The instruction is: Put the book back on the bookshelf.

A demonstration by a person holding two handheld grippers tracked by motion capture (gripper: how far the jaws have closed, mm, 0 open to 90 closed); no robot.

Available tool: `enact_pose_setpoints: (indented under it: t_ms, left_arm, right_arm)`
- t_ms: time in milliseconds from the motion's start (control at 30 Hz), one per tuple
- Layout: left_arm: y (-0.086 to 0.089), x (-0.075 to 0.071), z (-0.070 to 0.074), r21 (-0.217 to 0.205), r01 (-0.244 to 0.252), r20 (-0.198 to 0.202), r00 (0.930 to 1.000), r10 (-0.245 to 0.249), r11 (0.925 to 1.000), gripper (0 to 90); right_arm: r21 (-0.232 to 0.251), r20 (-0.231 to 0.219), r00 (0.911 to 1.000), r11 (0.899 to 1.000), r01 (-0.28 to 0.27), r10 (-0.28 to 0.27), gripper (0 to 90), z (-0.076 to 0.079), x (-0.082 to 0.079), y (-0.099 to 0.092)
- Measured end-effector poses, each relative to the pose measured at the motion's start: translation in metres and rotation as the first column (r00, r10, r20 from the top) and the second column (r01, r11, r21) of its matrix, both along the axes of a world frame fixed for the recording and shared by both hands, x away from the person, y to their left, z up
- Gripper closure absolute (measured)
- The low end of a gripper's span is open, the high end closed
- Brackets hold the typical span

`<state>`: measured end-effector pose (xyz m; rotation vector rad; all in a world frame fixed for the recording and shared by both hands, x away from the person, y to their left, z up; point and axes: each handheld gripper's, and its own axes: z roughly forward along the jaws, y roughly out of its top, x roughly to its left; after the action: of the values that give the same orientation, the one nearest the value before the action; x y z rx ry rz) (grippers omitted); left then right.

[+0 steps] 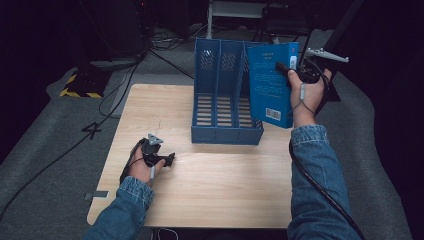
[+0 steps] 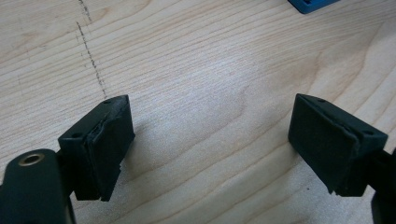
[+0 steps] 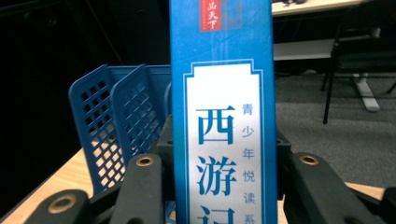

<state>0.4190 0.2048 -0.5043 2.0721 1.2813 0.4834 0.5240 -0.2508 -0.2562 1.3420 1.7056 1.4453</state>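
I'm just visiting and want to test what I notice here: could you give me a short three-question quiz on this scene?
1. True or false: the right gripper holds the blue book upright in the air.
2. Where does the left gripper rest? A) inside the blue file rack B) low over the wooden table C) on the book
3. Fill in: the left gripper's jaws stand ____, nothing between them.

Key: 1 true; 2 B; 3 open.

Blue book [image 3: 219,116] spine reads 西游记, smaller 青少年悦读, perhaps 品天下 above.
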Motion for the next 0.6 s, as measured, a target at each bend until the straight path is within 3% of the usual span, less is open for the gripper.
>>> enact_pose_setpoints:
  t_ms: [133, 333, 600]
  left_arm:
    - [0.000, 0.000, 0.000, 0.000, 0.000, 0.000, 1.0000, 0.000, 1.0000, 14.7]
    - [0.000, 0.000, 0.000, 0.000, -0.001, 0.000, 1.0000, 0.001, 1.0000, 14.7]
    - [0.000, 0.000, 0.000, 0.001, -0.001, 0.000, 1.0000, 0.001, 1.0000, 14.7]
  right_arm:
    - [-0.004, -0.020, 0.9993, 0.999, 0.032, -0.032, 62.1, 0.001, 0.005, 0.001]
    - [-0.049, -0.021, 0.9995, 0.998, 0.025, -0.026, 62.0, 0.006, 0.007, 0.027]
    - [0.005, -0.027, 0.9986, 0.999, -0.046, 0.046, 62.0, 0.008, 0.013, 0.052]
